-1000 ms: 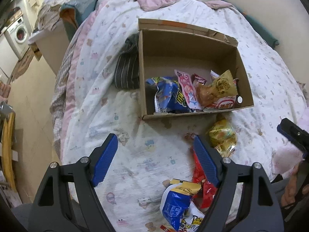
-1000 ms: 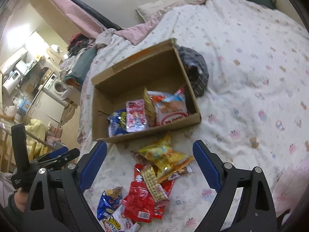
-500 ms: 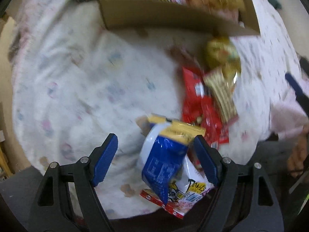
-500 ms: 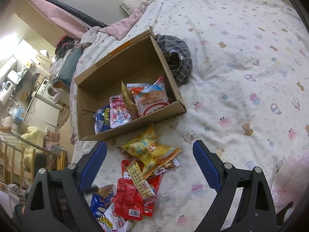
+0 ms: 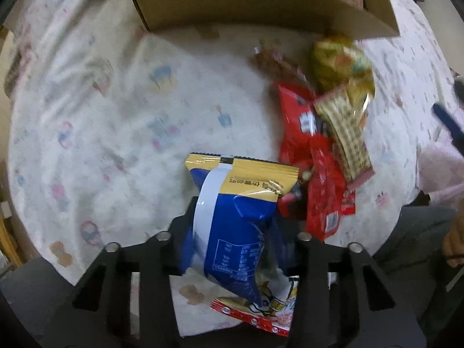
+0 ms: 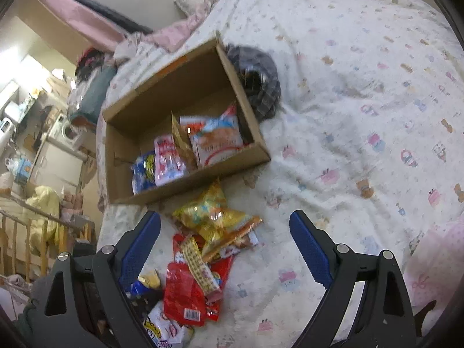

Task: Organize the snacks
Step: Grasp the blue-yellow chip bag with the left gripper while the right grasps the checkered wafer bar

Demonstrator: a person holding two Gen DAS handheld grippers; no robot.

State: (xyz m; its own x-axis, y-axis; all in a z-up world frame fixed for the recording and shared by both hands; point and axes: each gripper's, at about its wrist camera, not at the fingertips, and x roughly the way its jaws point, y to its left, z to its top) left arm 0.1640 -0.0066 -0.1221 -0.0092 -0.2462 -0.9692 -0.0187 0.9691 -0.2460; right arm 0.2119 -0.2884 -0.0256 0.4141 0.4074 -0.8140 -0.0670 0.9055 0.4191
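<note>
Cardboard box on the bed, snack packets inside along its near wall; folded cloth just beside its right wall. Loose snack pile on the bed before the box. Nearest pile packet between the left gripper jaws.

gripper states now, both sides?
Left gripper: jaws just closed, shut on the blue snack bag.
Right gripper: open, holding nothing.
</note>
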